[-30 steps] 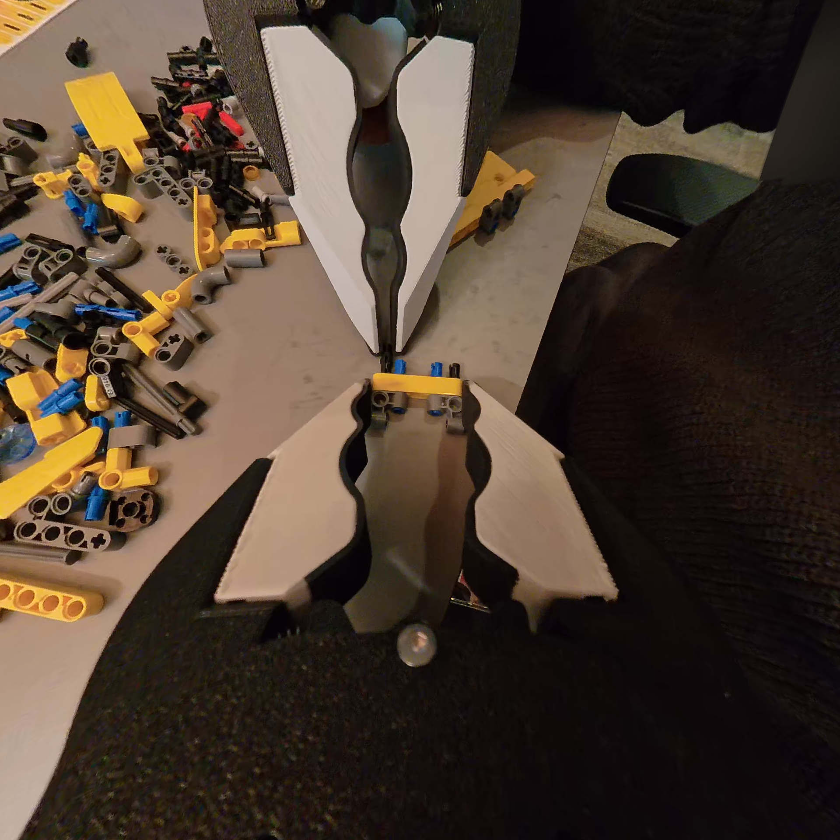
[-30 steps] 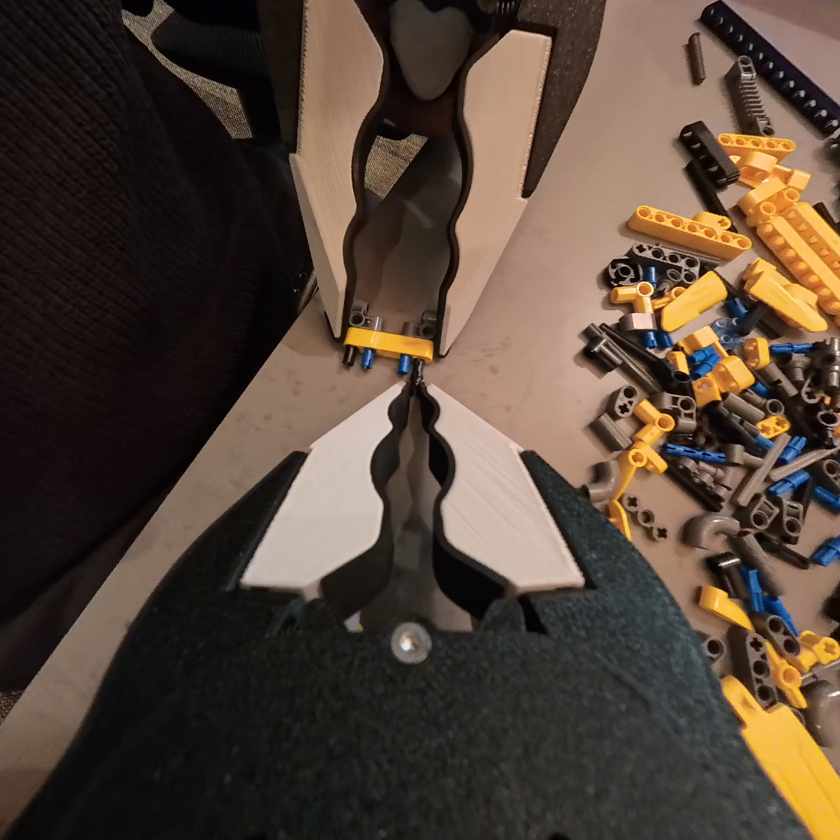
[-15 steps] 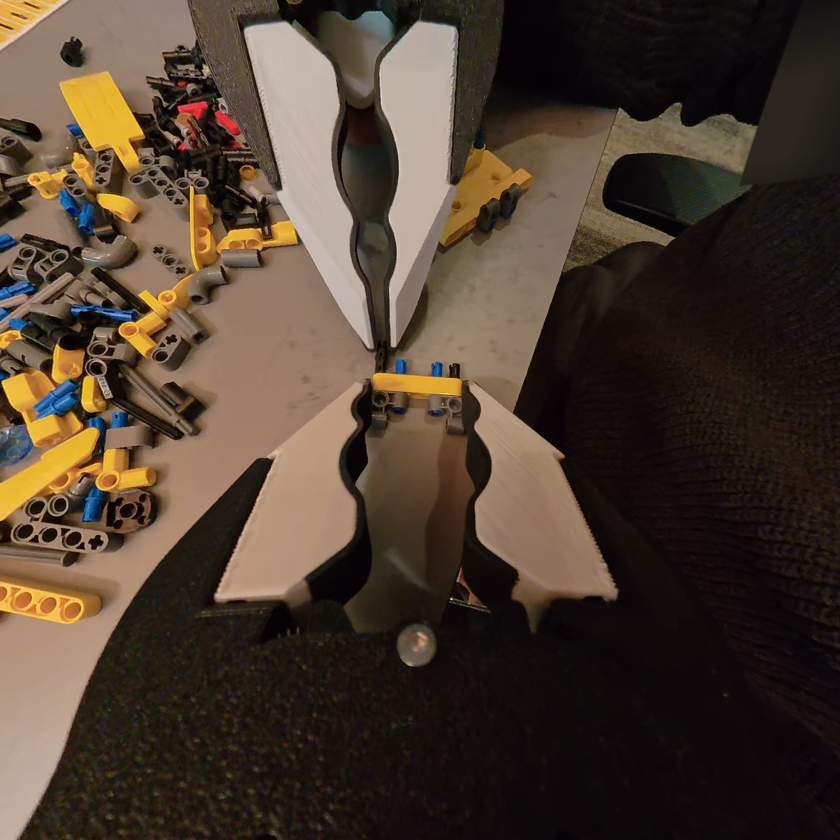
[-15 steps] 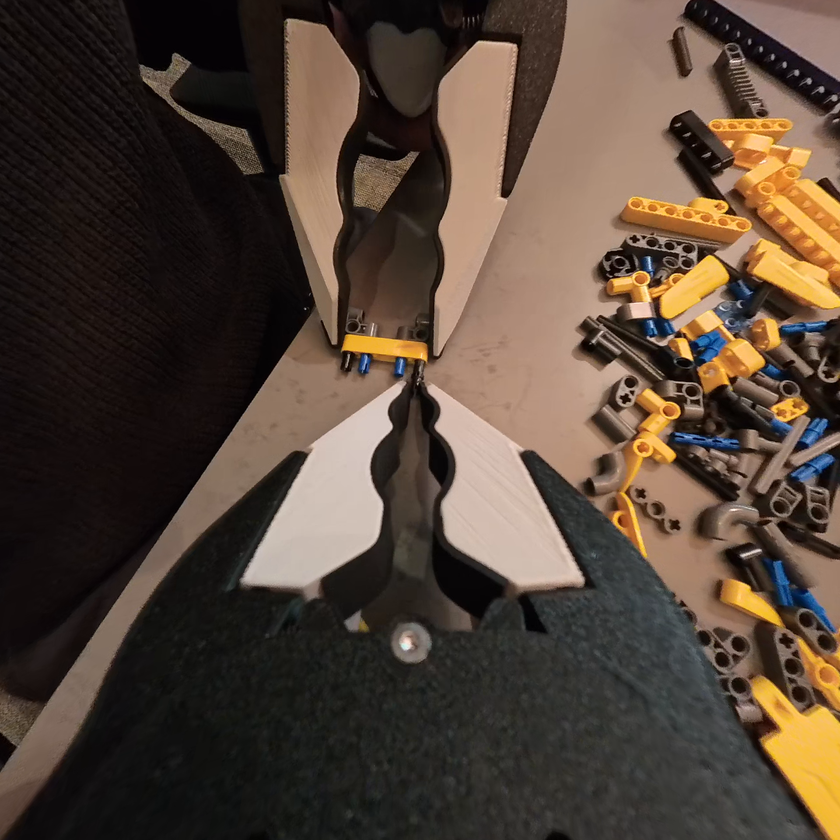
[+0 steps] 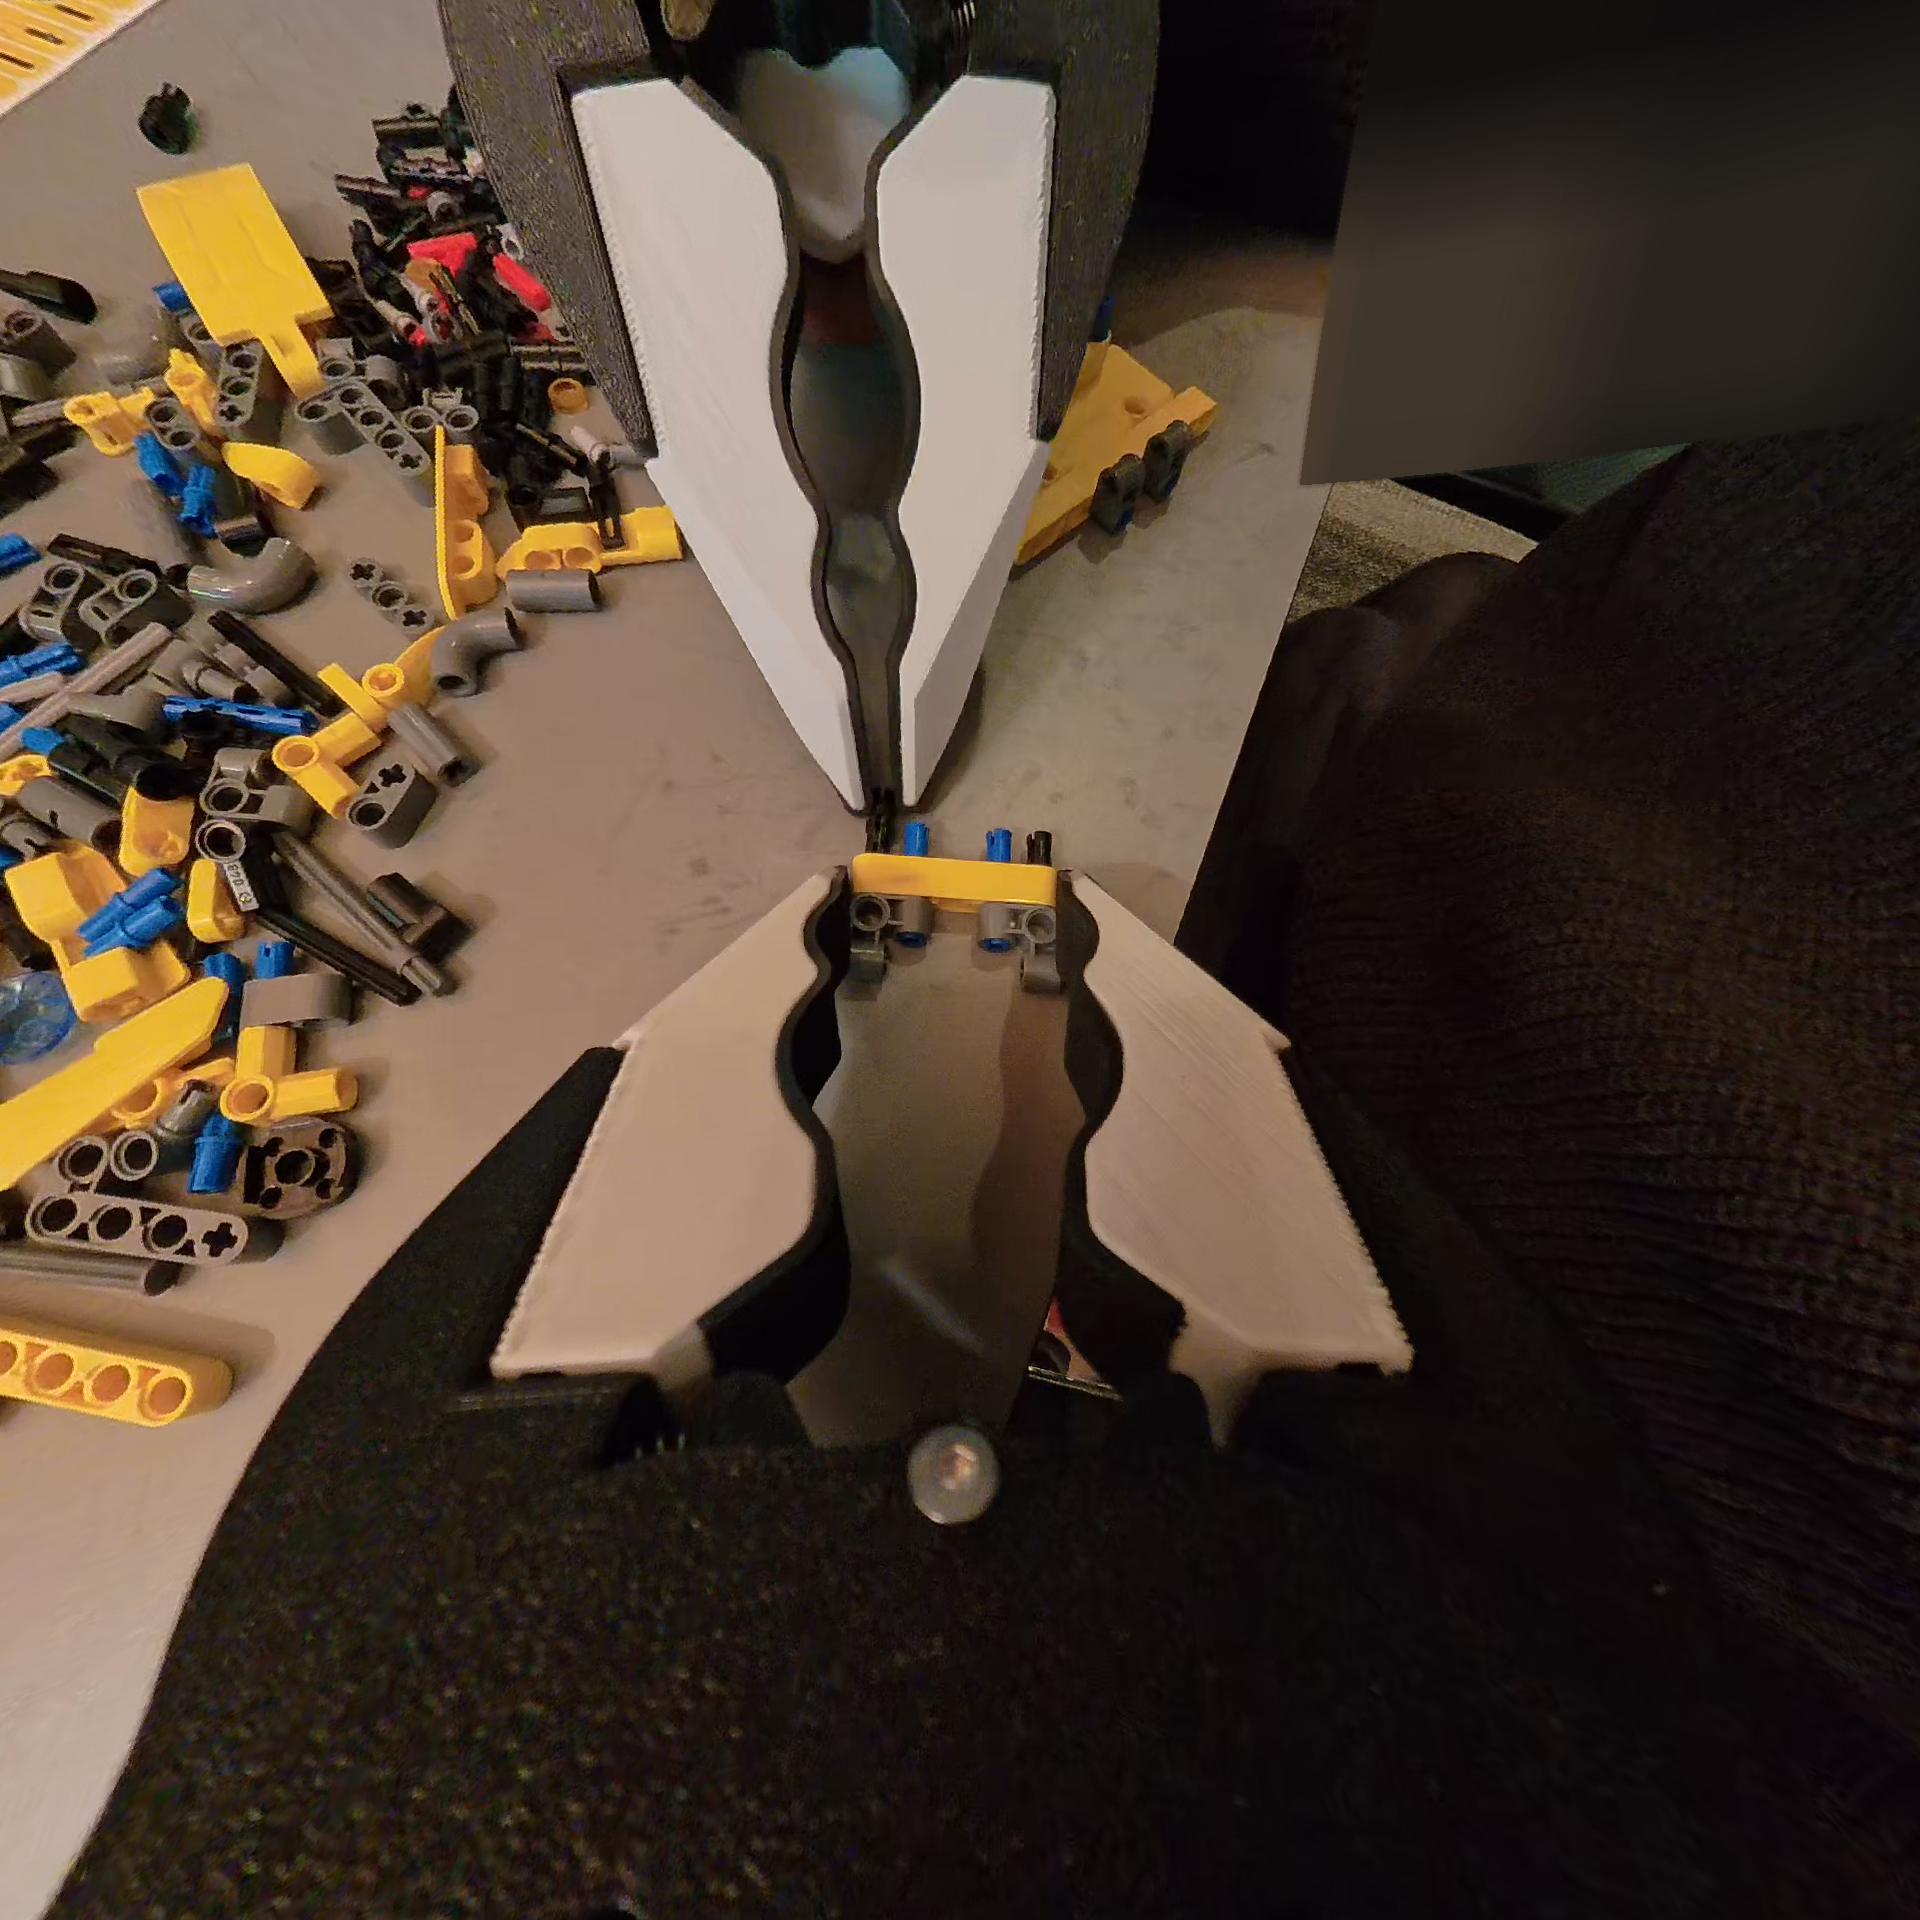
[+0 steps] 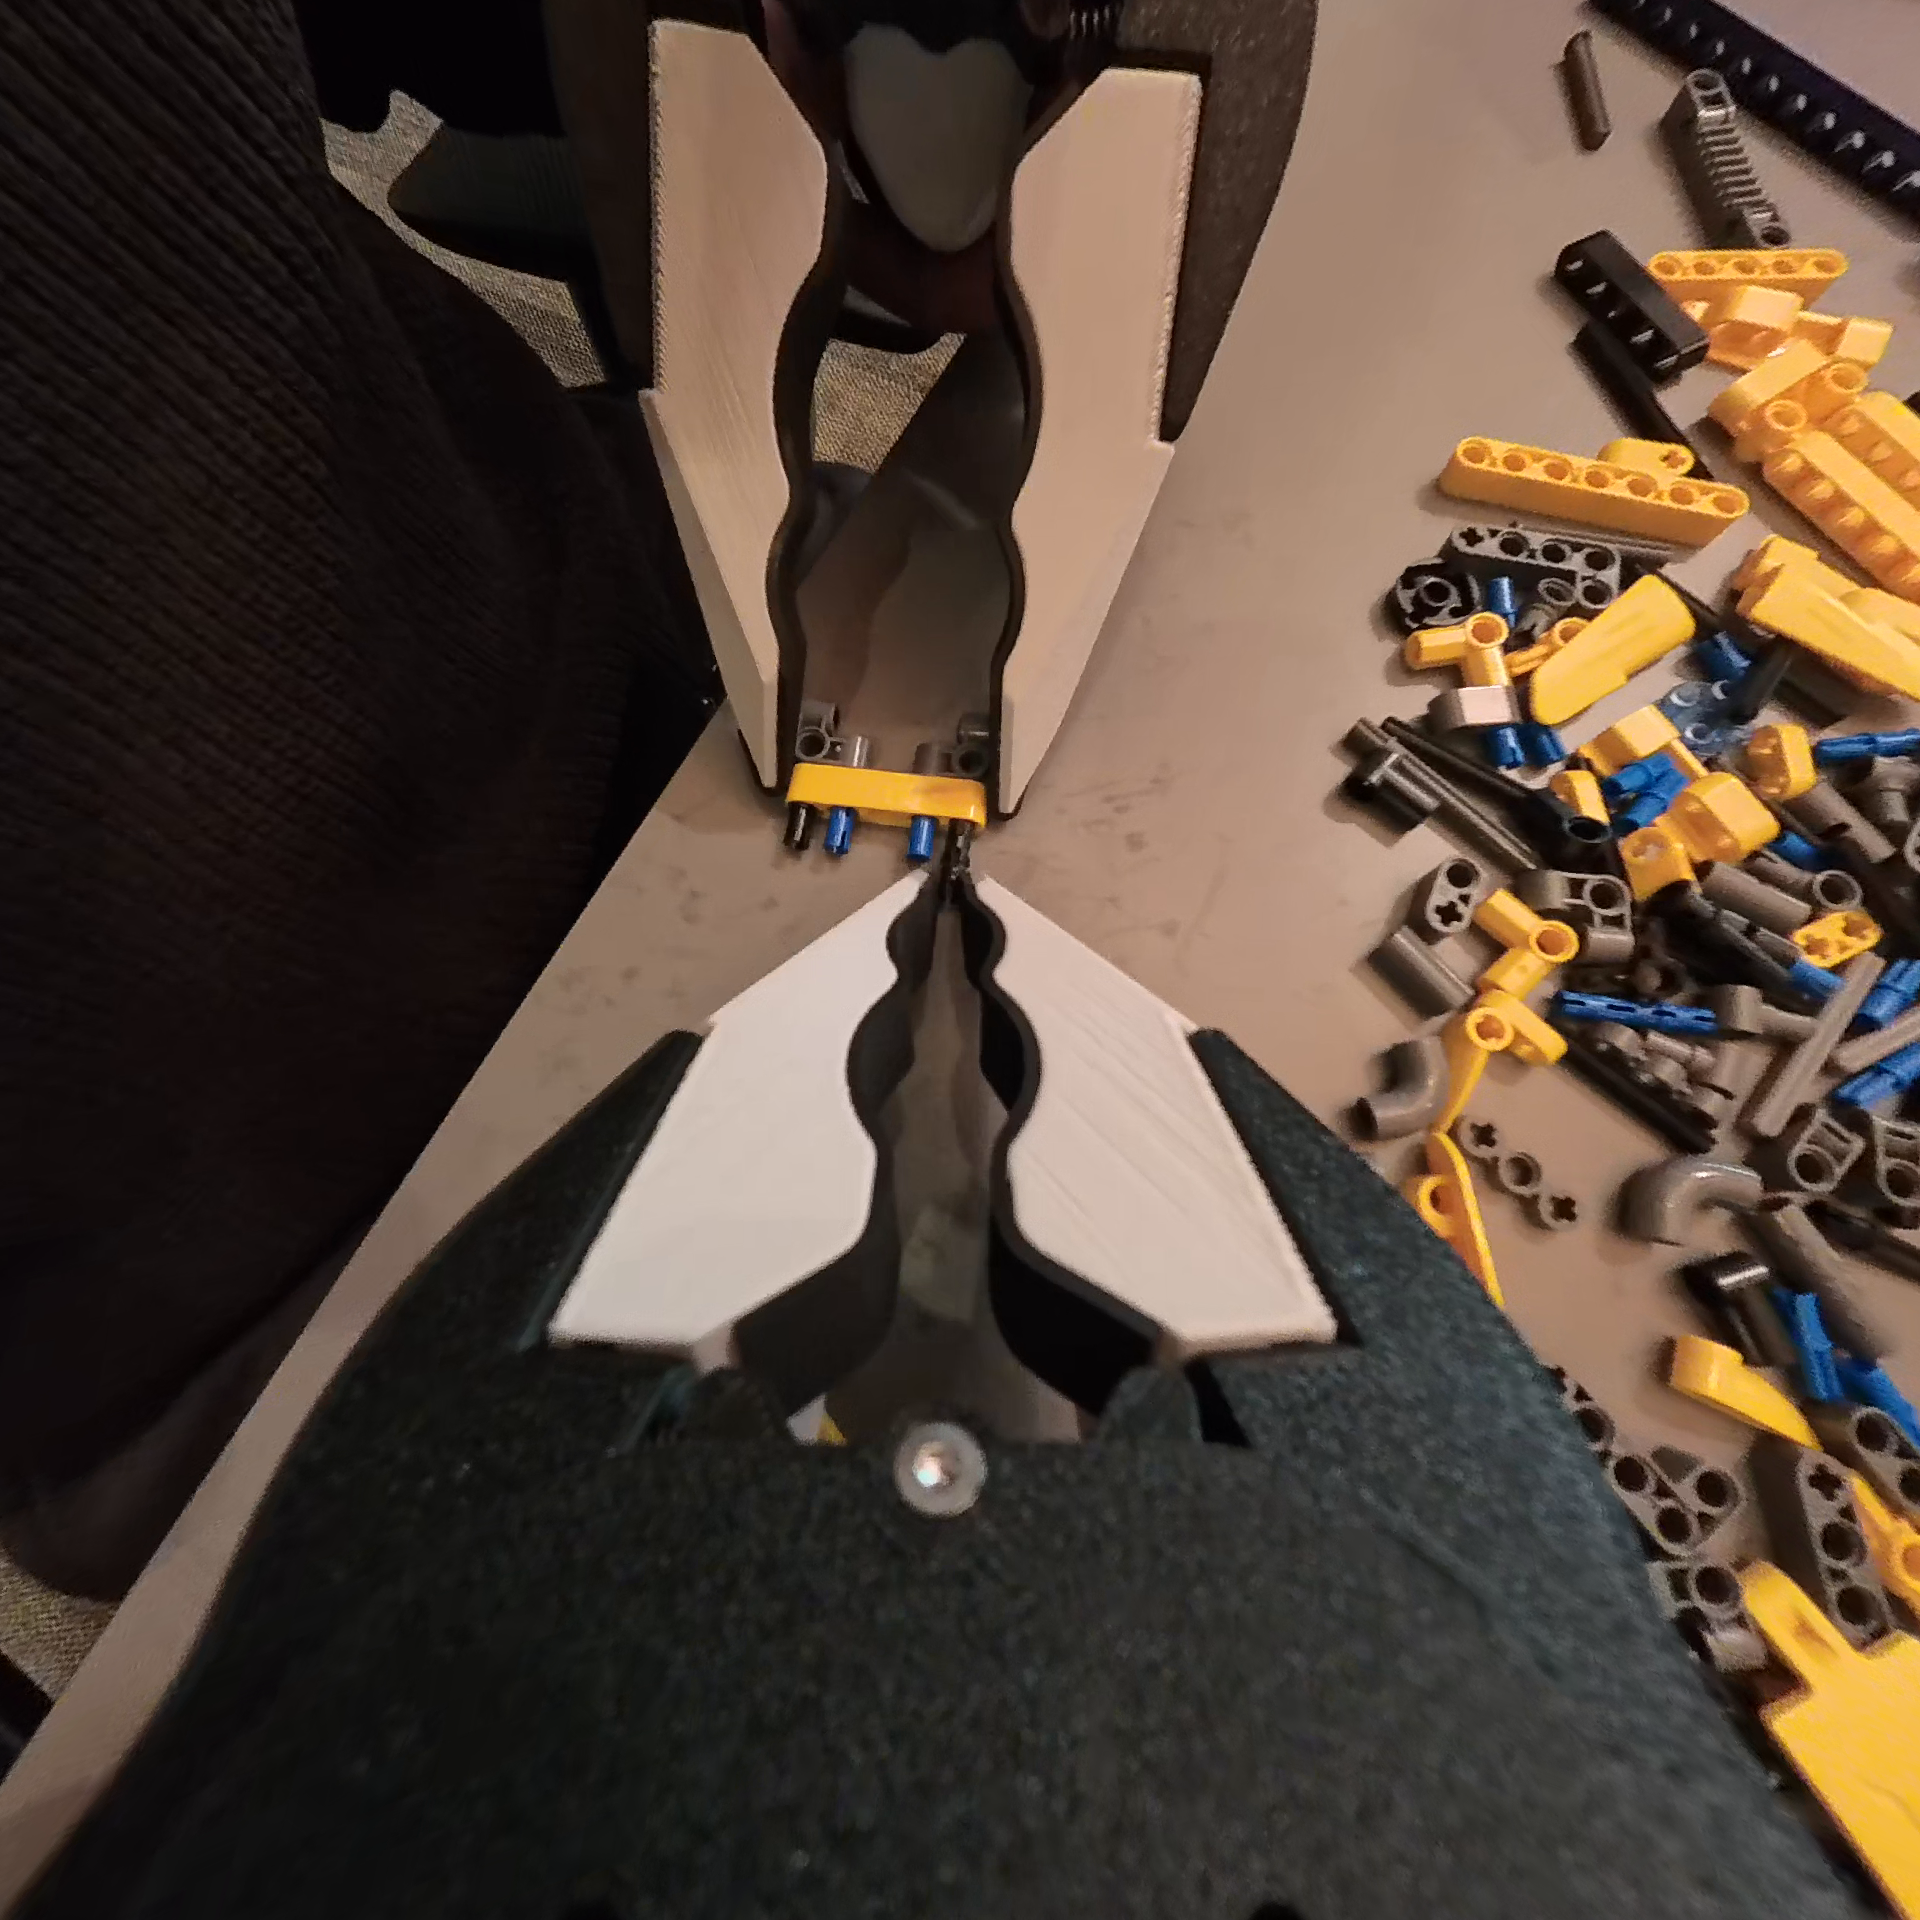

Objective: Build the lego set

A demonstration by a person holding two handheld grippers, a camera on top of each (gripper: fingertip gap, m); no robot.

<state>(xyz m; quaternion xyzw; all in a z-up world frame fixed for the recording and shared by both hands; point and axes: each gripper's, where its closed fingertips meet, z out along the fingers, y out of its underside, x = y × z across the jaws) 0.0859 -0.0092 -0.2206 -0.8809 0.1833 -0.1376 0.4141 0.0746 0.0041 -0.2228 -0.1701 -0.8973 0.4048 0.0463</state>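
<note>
My left gripper (image 5: 951, 906) is shut on a small assembly: a short yellow beam (image 5: 966, 879) with blue pins, one black pin and grey connectors (image 5: 1023, 923) behind it. It holds this just above the grey table's near edge. My right gripper (image 6: 948, 883) faces it tip to tip and is shut on a small black pin (image 6: 954, 854). The pin's end meets one end of the yellow beam (image 6: 883, 798). I cannot tell whether it sits in the hole. In the left wrist view the right gripper (image 5: 881, 802) comes from above with the pin (image 5: 881, 829).
A wide pile of loose yellow, grey, black and blue building parts (image 5: 208, 727) covers the table (image 5: 644, 831) to one side, also in the right wrist view (image 6: 1662, 831). A yellow panel (image 5: 1122, 436) lies behind the right gripper. A person's dark knit sleeve (image 5: 1558, 1039) is beside the table edge. My two grippers' fingertips are within a few centimetres of each other.
Almost nothing has changed. The right gripper has shifted slightly with the black pin still at the beam's end. The left gripper keeps its hold on the assembly.
</note>
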